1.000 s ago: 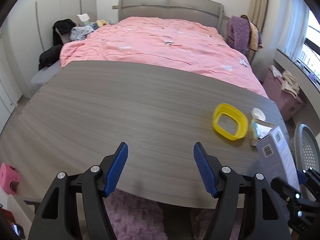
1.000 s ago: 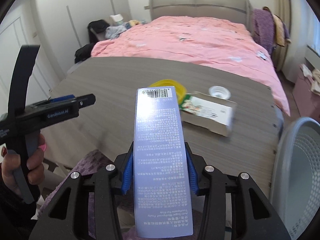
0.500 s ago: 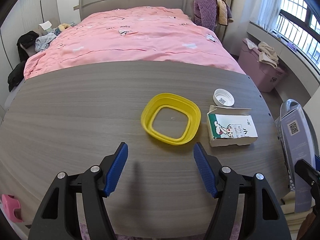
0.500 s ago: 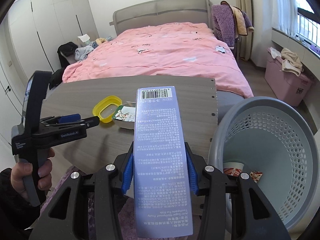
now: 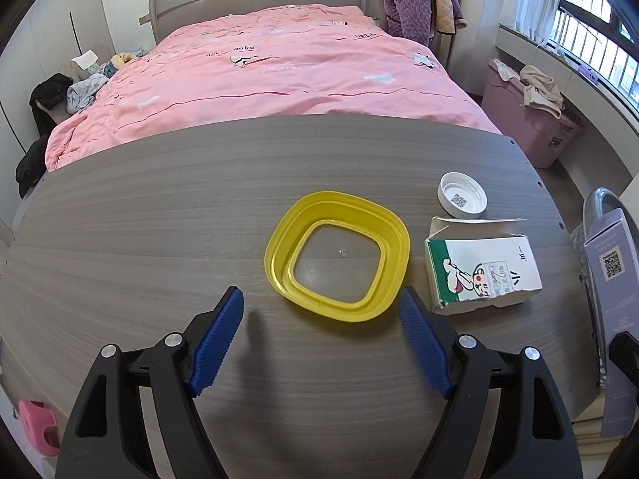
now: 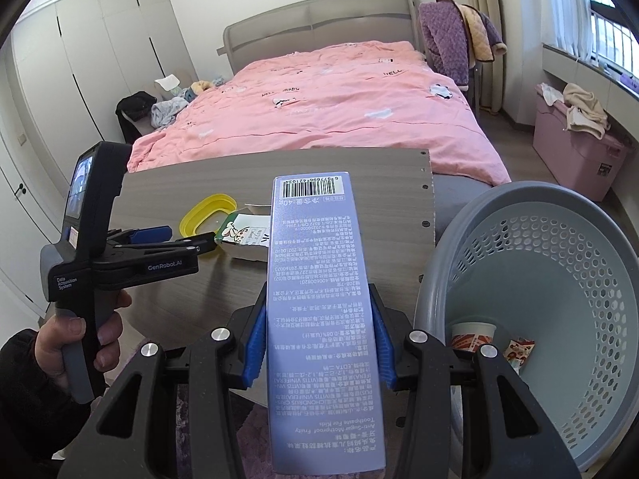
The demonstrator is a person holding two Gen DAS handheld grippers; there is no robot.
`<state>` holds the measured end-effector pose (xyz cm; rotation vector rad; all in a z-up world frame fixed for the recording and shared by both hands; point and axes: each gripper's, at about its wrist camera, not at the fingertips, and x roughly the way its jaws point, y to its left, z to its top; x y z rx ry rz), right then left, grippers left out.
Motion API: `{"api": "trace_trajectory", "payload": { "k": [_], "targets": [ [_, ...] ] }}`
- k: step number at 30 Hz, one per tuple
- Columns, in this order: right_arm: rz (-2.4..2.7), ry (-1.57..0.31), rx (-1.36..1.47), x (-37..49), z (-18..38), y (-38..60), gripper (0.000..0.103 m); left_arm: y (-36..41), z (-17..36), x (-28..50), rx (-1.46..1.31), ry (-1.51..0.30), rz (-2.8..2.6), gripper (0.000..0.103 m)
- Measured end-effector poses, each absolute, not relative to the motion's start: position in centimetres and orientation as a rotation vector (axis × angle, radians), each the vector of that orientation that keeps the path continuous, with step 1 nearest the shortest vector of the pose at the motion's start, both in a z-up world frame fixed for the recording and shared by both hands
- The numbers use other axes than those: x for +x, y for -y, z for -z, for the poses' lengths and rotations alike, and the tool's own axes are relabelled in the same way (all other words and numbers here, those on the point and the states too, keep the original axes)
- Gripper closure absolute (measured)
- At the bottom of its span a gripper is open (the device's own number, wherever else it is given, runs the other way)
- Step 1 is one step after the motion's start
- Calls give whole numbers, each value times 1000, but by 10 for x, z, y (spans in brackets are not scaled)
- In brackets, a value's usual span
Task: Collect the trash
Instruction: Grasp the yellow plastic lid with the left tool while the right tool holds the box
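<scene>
A yellow plastic lid (image 5: 337,255) lies on the grey wooden table (image 5: 139,231), just ahead of my left gripper (image 5: 319,311), whose jaws are opening with nothing between the blue pads. To its right lie a torn white carton (image 5: 481,273) and a small white cap (image 5: 462,199). My right gripper (image 6: 317,319) is shut on a tall lilac toothpaste box (image 6: 315,311), held upright beside the grey perforated basket (image 6: 551,291). The basket holds a paper cup (image 6: 473,333) and a wrapper (image 6: 519,349). In the right wrist view a hand (image 6: 76,335) holds the left gripper (image 6: 183,241) over the lid (image 6: 207,213).
A bed with a pink duvet (image 5: 271,68) runs behind the table. A pink storage bin (image 6: 579,155) with cloths stands under the window at right. Clothes hang on a chair (image 6: 455,40) by the headboard. A pink object (image 5: 38,427) sits on the floor at lower left.
Both grippers swung right: the left view went from bare table to the yellow lid, which now lies closer, and its jaws stand wider. The basket came into the right view.
</scene>
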<state>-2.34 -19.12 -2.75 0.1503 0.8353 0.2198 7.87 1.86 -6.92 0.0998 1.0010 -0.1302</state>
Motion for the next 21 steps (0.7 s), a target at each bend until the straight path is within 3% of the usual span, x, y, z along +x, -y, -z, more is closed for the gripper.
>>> {"api": "trace_trajectory", "payload": {
  "k": [21],
  "targets": [
    [-220,-833,176,-22,27,199,59,-5,76,114,101,-1021,142,25]
  ]
}}
